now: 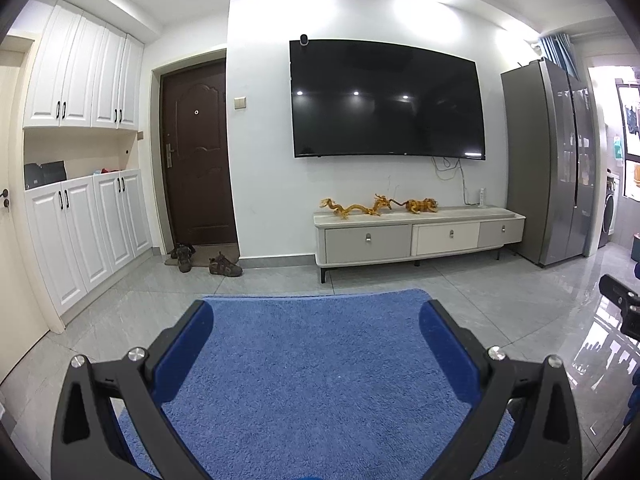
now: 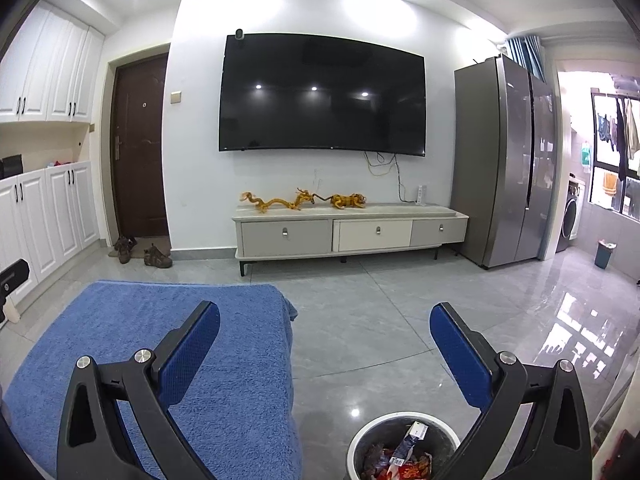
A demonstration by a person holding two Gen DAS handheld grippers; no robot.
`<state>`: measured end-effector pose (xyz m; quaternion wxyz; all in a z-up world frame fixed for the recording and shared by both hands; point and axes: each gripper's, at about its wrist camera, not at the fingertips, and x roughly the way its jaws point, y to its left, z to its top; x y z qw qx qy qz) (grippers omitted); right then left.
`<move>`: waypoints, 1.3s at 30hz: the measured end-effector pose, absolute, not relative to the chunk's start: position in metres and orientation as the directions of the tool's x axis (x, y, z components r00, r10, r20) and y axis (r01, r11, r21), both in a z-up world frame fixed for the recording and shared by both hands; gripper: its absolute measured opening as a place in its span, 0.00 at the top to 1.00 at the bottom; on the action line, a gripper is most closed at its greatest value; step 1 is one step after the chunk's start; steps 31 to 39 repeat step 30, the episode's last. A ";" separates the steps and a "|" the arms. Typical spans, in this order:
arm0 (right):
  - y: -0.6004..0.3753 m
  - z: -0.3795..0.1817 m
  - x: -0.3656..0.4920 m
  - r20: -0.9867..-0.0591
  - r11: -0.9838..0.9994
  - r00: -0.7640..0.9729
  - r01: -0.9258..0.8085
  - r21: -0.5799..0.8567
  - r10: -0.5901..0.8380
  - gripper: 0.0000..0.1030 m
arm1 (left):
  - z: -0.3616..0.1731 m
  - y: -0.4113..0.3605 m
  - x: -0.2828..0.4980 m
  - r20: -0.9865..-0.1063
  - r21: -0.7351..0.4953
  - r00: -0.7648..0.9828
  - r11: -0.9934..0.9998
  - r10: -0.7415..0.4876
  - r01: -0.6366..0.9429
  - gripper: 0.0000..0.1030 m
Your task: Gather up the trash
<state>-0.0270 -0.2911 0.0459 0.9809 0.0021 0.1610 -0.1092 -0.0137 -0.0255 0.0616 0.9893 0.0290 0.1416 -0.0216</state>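
A round trash bin (image 2: 362, 440) with a white rim stands on the grey floor at the bottom of the right wrist view. It holds several crumpled wrappers (image 2: 408, 460), red, orange and white. My right gripper (image 2: 325, 316) is open and empty, held above and just behind the bin. My left gripper (image 1: 316, 312) is open and empty above a blue cloth-covered surface (image 1: 320, 360). The same blue surface (image 2: 152, 328) lies left of the bin in the right wrist view. No loose trash shows on it.
A TV cabinet (image 2: 352, 232) with golden figurines stands under a wall TV (image 2: 320, 96). A grey fridge (image 2: 504, 160) is on the right, white cupboards (image 1: 80, 220) and a brown door (image 1: 196, 152) on the left. Shoes (image 1: 224, 266) lie by the door. A small blue bin (image 2: 605, 254) is far right.
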 end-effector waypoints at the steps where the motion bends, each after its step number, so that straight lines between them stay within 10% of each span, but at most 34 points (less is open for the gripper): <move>1: -0.290 0.045 -0.026 -0.319 0.977 0.924 0.212 -0.035 -0.212 0.00 | 0.063 -0.023 -0.010 -0.283 0.051 0.959 0.997 -0.035 0.051 0.00; 39: -0.282 0.060 -0.046 -0.260 0.943 0.907 0.318 -0.098 -0.333 0.00 | 0.063 -0.032 -0.025 -0.280 0.063 0.958 0.994 -0.063 0.084 0.00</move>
